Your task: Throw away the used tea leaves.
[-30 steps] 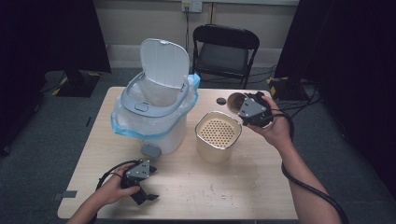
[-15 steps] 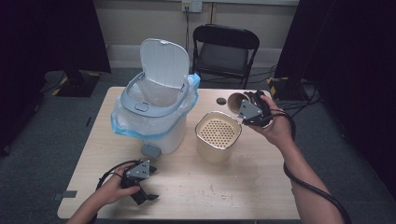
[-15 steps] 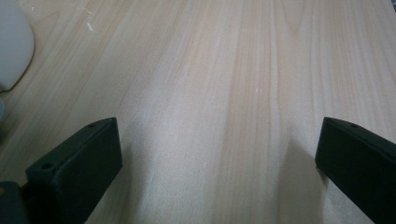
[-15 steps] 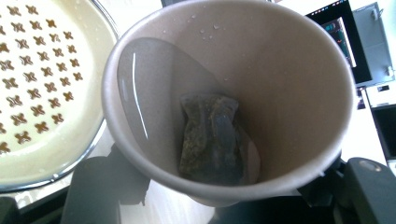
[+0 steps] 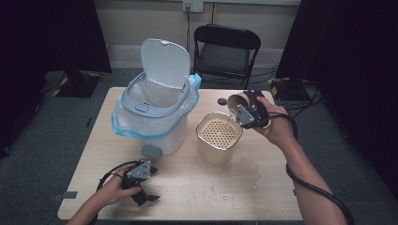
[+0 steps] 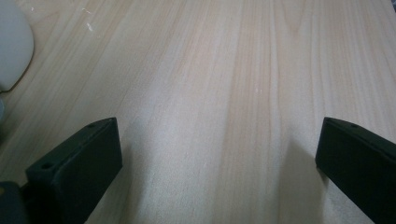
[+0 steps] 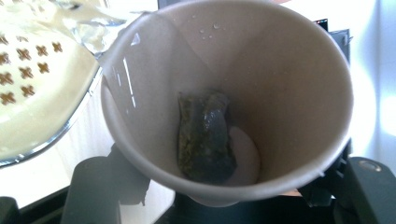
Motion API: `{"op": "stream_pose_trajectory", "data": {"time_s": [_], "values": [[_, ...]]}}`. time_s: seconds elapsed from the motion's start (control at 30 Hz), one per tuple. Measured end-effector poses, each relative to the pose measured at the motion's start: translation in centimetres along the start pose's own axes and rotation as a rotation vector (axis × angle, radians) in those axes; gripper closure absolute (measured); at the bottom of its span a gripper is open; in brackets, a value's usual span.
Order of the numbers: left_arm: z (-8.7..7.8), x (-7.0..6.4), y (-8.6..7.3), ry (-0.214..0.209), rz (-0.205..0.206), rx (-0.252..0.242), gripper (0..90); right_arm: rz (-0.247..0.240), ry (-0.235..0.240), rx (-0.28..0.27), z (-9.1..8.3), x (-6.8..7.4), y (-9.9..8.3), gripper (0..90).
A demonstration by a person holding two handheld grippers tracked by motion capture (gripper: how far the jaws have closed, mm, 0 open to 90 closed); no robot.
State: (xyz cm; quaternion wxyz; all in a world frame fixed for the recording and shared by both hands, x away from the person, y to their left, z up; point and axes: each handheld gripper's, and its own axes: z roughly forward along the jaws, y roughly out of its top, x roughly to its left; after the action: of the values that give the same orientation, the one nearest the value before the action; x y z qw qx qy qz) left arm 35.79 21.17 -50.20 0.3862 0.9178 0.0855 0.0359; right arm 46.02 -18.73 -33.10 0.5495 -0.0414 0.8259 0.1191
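Note:
My right gripper (image 5: pixel 246 112) is shut on a paper cup (image 5: pixel 236 104), held tilted with its mouth over a beige container topped by a perforated strainer (image 5: pixel 219 136). A thin stream of liquid runs from the cup onto the strainer. In the right gripper view the cup (image 7: pixel 224 93) has a wet tea bag (image 7: pixel 205 135) stuck to its inside, and the strainer (image 7: pixel 32 93) lies at the left. My left gripper (image 5: pixel 149 185) rests near the table's front left, open. In its own view the left gripper (image 6: pixel 219 149) has its jaws wide apart over bare wood.
A white bin (image 5: pixel 155 108) with a blue bag liner and a raised lid stands at the back left, with a grey pedal (image 5: pixel 151 151) at its foot. A small dark lid (image 5: pixel 222 101) lies behind the container. A wet patch (image 5: pixel 253 171) marks the table. A black chair (image 5: pixel 225 51) stands beyond.
My right gripper has tipped the cup a little lower and farther toward the strainer container. The left gripper has stayed where it was.

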Motion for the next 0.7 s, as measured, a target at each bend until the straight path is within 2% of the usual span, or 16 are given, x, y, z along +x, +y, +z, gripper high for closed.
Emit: {"op": "stream_pose_trajectory", "data": {"time_s": [0.03,0.1,0.13,0.2,0.27,0.33,0.37,0.4,0.43,0.47,0.5,0.53,0.57,0.63,0.67,0.7], "values": [[0.0,0.0,0.0,0.000,0.000,0.000,0.0,-0.028,-0.012,0.016,0.0,0.1,0.1,33.2],[0.0,0.0,0.0,-0.001,-0.001,-0.002,0.0,-0.043,-0.017,0.024,0.0,0.3,0.2,33.2],[0.0,0.0,0.0,-0.001,-0.001,-0.001,0.0,-0.113,-0.061,0.040,0.0,0.5,0.4,33.2],[0.0,0.0,0.0,-0.002,0.000,-0.002,0.0,-0.151,-0.090,0.036,-0.2,0.7,0.7,33.3],[0.0,0.0,0.0,-0.002,0.002,-0.003,0.0,-0.231,-0.150,0.067,-0.4,0.9,1.1,33.3],[0.0,0.0,0.0,-0.004,0.002,0.000,0.0,-0.394,-0.243,0.088,-0.7,1.5,1.7,33.3],[0.0,0.0,0.0,-0.004,0.002,0.000,0.0,-0.394,-0.243,0.088,-0.7,1.5,1.7,33.3],[0.0,0.0,0.0,-0.005,0.004,0.000,0.0,-0.469,-0.290,0.079,-0.8,1.9,2.0,33.3],[0.0,0.0,0.0,-0.005,0.004,0.000,0.0,-0.469,-0.290,0.079,-0.8,1.9,2.0,33.3],[0.0,0.0,0.0,-0.005,0.003,0.000,0.0,-0.559,-0.332,0.084,-0.9,2.3,2.3,33.2],[0.0,0.0,0.0,-0.005,0.003,0.000,0.0,-0.559,-0.332,0.084,-0.9,2.3,2.3,33.2],[0.0,0.0,0.0,-0.005,0.003,0.000,0.0,-0.621,-0.381,0.097,-0.9,2.8,2.4,33.2],[0.0,0.0,0.0,-0.003,0.003,-0.002,0.0,-0.601,-0.372,0.100,-0.9,2.8,2.3,33.2],[0.0,0.0,0.0,-0.005,0.003,0.000,0.0,-0.601,-0.391,0.101,-0.9,2.6,2.3,33.1],[0.0,0.0,0.0,-0.005,0.003,0.000,0.0,-0.567,-0.375,0.098,-0.9,2.3,2.3,33.1],[0.0,0.0,0.0,-0.005,0.003,0.000,0.0,-0.567,-0.375,0.098,-0.9,2.3,2.3,33.1]]}}
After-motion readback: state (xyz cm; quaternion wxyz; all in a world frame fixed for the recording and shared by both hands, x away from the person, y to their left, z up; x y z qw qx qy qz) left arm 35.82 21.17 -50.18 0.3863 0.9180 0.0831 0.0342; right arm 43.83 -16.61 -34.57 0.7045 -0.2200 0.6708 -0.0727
